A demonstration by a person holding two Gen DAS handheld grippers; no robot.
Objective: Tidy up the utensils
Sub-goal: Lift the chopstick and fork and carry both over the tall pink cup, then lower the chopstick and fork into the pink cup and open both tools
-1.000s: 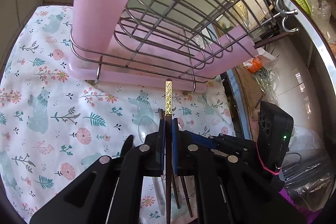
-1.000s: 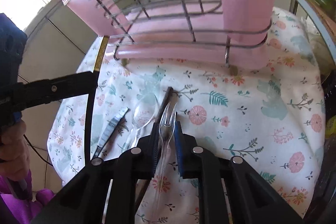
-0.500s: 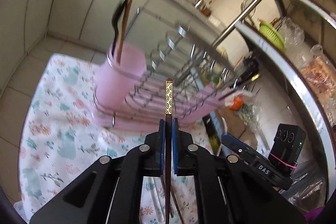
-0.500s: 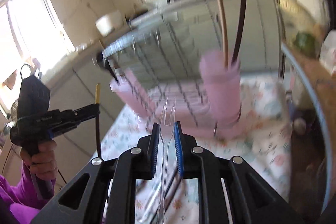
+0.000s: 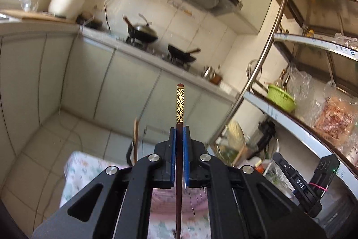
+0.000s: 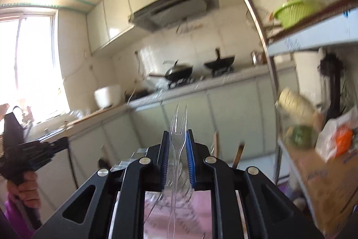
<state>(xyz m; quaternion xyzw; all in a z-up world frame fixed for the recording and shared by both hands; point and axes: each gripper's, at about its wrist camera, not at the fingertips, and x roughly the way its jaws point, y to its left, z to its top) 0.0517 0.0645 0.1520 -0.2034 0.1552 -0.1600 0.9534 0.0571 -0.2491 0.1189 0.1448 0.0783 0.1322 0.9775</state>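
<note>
My left gripper (image 5: 179,130) is shut on a dark chopstick (image 5: 179,104) with a gold patterned end, held upright and pointing up past the fingertips. My right gripper (image 6: 177,138) is shut on a clear plastic fork (image 6: 177,120), tines up. Both are raised high and tilted up toward the kitchen. The pink utensil rack shows only as a pink strip low between the fingers (image 5: 170,201) and in the right wrist view (image 6: 179,209). Handles of utensils standing in it poke up beside the left gripper (image 5: 135,138) and beside the right gripper (image 6: 238,155). The left gripper also shows at the left edge (image 6: 53,146).
A floral cloth (image 5: 78,169) covers the table below. A metal shelf rack (image 5: 264,64) with a green basket (image 5: 280,96) stands to the right. Cabinets, a counter with pans (image 5: 142,31) and a range hood lie ahead.
Both grippers have lifted and tilted upward from the table, carrying the chopstick and the fork. The rack has dropped from the middle of both views to the bottom.
</note>
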